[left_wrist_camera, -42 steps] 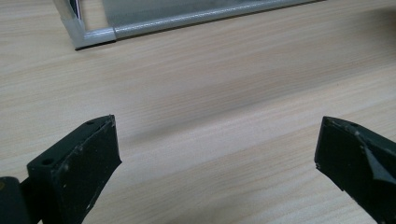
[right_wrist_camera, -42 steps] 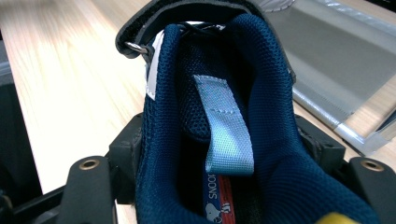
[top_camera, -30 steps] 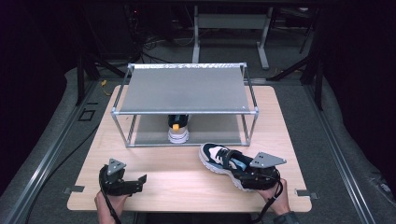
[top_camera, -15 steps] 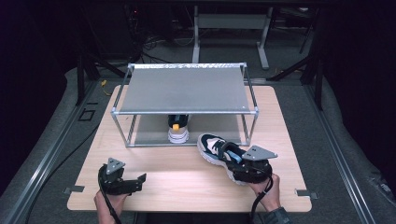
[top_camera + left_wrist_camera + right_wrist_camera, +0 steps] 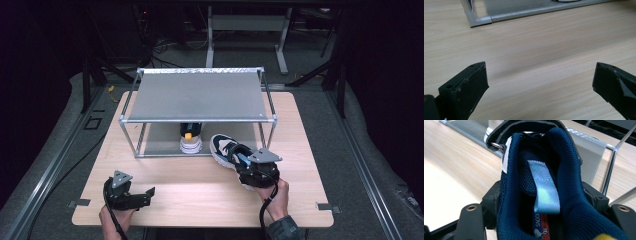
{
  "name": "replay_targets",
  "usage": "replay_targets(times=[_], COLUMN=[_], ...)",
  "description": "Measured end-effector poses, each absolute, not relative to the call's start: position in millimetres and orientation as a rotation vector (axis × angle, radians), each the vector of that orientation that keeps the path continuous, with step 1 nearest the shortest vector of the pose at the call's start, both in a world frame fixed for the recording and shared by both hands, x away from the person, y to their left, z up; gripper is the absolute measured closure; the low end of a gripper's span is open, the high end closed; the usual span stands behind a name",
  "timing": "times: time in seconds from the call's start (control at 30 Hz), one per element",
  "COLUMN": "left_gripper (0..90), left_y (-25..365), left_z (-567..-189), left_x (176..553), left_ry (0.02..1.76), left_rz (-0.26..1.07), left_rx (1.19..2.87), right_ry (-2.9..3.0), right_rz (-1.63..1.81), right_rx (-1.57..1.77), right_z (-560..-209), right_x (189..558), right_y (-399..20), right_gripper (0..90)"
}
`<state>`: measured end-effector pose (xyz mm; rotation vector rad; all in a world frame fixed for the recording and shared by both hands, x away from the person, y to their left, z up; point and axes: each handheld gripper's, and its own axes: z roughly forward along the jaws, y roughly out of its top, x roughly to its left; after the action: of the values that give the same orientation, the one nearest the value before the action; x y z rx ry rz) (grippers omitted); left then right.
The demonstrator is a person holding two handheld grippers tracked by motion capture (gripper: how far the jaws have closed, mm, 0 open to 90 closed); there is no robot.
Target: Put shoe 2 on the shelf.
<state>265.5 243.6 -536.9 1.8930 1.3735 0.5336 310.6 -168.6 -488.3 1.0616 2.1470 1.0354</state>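
The navy-and-white shoe (image 5: 231, 152) sits over the right front of the worktop (image 5: 200, 195), its toe just before the rack's (image 5: 200, 95) front corner — the right hand-held gripper (image 5: 248, 169) is clamped on its heel collar. A second shoe (image 5: 190, 139) stands under the rack. The left hand-held gripper (image 5: 145, 196) rests near the worktop's front left edge, jaws wide apart — nothing between them.

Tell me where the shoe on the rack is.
In the high view, that shoe stands on the rack's lower shelf, centre front, just left of the held sneaker.
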Motion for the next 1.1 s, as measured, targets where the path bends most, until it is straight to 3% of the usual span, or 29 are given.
replay_targets(times=[0.8,1.1], left_gripper=[0.0,0.0], left_y=[242.1,242.7], left_z=[-539.7,-539.3], left_x=[264.9,265.2], left_ry=[1.362,1.359], left_rz=[0.527,0.525], left_rx=[1.887,1.893], right_ry=[2.031,1.986], right_rz=[0.866,0.840], right_rx=[1.352,1.518], right_z=[-500.7,-516.9], right_x=[381.9,408.0], right_y=[-117.7,-102.6], right_gripper=[31.0,24.3])
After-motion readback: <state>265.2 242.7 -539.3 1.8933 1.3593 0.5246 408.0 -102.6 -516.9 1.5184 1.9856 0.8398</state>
